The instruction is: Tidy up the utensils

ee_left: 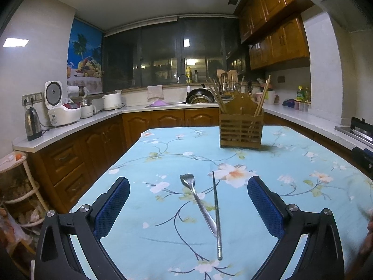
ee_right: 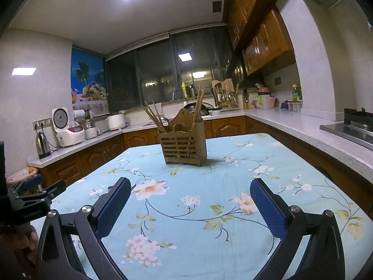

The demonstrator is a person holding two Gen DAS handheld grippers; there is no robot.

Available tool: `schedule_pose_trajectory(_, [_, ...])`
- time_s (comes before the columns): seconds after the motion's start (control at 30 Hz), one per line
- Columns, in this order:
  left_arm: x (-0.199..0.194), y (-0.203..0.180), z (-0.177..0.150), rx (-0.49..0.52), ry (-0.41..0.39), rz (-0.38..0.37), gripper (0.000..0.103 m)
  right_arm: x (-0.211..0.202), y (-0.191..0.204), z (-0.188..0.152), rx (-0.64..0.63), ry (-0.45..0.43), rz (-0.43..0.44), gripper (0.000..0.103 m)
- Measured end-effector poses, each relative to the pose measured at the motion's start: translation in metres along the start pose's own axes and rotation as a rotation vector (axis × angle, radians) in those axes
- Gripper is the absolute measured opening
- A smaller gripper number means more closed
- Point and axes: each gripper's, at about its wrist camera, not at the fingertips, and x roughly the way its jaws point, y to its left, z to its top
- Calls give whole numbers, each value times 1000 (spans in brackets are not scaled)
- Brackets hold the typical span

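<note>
A metal spork (ee_left: 197, 200) and a metal chopstick (ee_left: 216, 214) lie crossed at their near ends on the blue floral tablecloth (ee_left: 163, 245). My left gripper (ee_left: 188, 187) is open and empty, its blue pads on either side of them, above the cloth. A slatted wooden utensil holder (ee_left: 241, 128) with wooden chopsticks (ee_left: 262, 98) stands at the table's far side; it also shows in the right wrist view (ee_right: 184, 140). My right gripper (ee_right: 190, 189) is open and empty over bare cloth (ee_right: 198, 245), short of the holder. The left gripper's body (ee_right: 35, 198) shows at that view's left edge.
Kitchen counters wrap around the table, with a kettle (ee_left: 32, 123) and rice cookers (ee_left: 64, 112) at left, a sink with a pan (ee_left: 200, 96) at the back, and a stove (ee_right: 352, 126) at right. A rack (ee_left: 21, 186) stands off the table's left.
</note>
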Motion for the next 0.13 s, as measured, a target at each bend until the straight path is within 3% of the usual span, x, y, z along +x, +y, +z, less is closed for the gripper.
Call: schedule_pose_trajectory(0.13, [5,-3,2,-8,19,-4,102,0,8,-2,5,14,-3,103])
